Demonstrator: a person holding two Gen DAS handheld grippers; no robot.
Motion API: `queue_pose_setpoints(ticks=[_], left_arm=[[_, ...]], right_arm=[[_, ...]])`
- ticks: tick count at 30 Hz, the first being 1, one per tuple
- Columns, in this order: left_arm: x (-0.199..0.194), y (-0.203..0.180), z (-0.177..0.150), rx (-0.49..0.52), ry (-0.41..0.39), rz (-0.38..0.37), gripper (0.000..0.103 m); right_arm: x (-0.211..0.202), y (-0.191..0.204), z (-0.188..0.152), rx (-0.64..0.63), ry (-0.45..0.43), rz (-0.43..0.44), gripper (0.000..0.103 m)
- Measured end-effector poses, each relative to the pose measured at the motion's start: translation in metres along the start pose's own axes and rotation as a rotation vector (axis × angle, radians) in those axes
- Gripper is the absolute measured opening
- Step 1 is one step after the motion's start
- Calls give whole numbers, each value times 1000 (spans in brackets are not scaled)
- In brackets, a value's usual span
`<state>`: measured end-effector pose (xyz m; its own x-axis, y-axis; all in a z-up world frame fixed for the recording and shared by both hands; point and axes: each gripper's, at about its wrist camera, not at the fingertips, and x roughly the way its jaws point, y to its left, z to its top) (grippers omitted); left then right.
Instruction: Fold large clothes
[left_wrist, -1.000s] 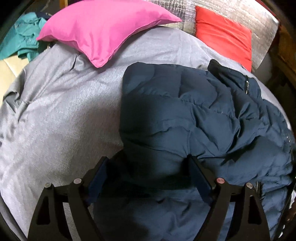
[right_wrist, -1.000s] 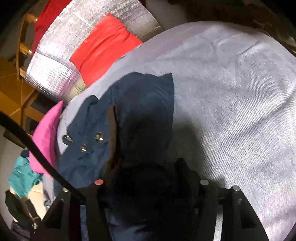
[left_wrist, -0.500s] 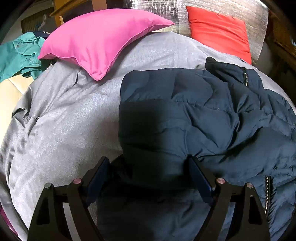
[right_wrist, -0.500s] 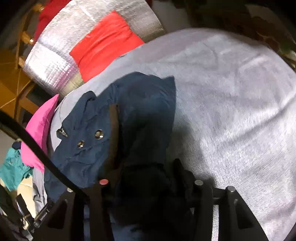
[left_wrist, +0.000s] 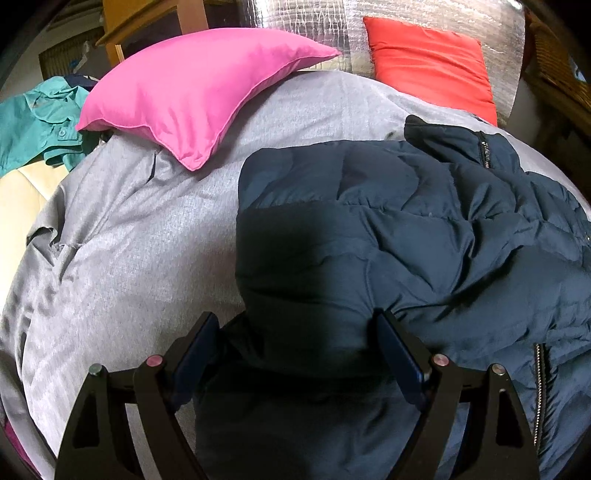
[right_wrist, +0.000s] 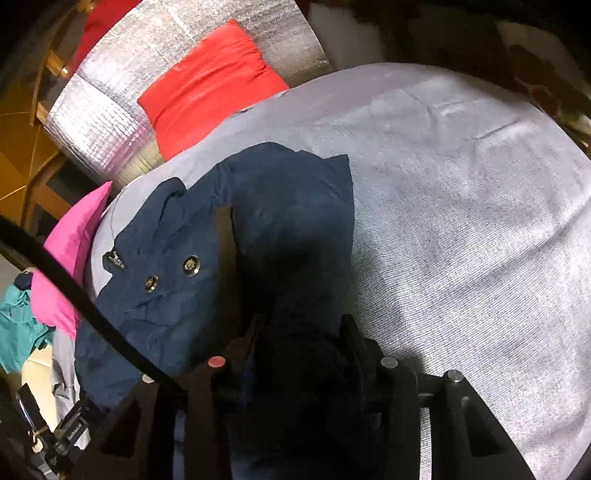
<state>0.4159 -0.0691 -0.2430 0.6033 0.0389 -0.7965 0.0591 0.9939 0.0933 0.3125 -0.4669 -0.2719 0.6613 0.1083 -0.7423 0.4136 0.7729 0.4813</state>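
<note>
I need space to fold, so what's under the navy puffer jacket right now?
The navy puffer jacket lies on the grey bed cover, which shows on both sides of it. Whether anything else is beneath the jacket cannot be seen, because its padding covers that patch.

Both views sit just behind their own fingers and look steeply down onto the bed (left_wrist: 147, 258), close to the navy jacket (left_wrist: 406, 229) that fills the lower frame. The left wrist view faces the head of the bed, with the pink pillow (left_wrist: 192, 92) ahead on its left and the red pillow (left_wrist: 428, 62) on its right. The right wrist view is rolled, facing the same end from the other side; both share the jacket, both pillows, the silver panel (right_wrist: 110, 110) and the grey cover
</note>
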Motion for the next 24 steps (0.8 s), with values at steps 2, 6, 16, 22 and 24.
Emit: queue_pose_setpoints(ticks=[2,6,16,22,24], left_arm=[[0,0,-1,-2,-3,-1,87],[0,0,-3,5,-12,-1,88],[1,2,-4,8,-15,-9,88],[2,1,-3,11,-16,-7,88],[2,2,-3,12,-15,-9,88]], right_arm=[[1,1,-2,-3,-7,-9,46],[3,-2,0,-5,-15,-9,48],[4,0,-2,-12,-21,-7,50],[5,0,-3,-10,-21,-4,50],[5,0,-3,-9,-21,-3,50]])
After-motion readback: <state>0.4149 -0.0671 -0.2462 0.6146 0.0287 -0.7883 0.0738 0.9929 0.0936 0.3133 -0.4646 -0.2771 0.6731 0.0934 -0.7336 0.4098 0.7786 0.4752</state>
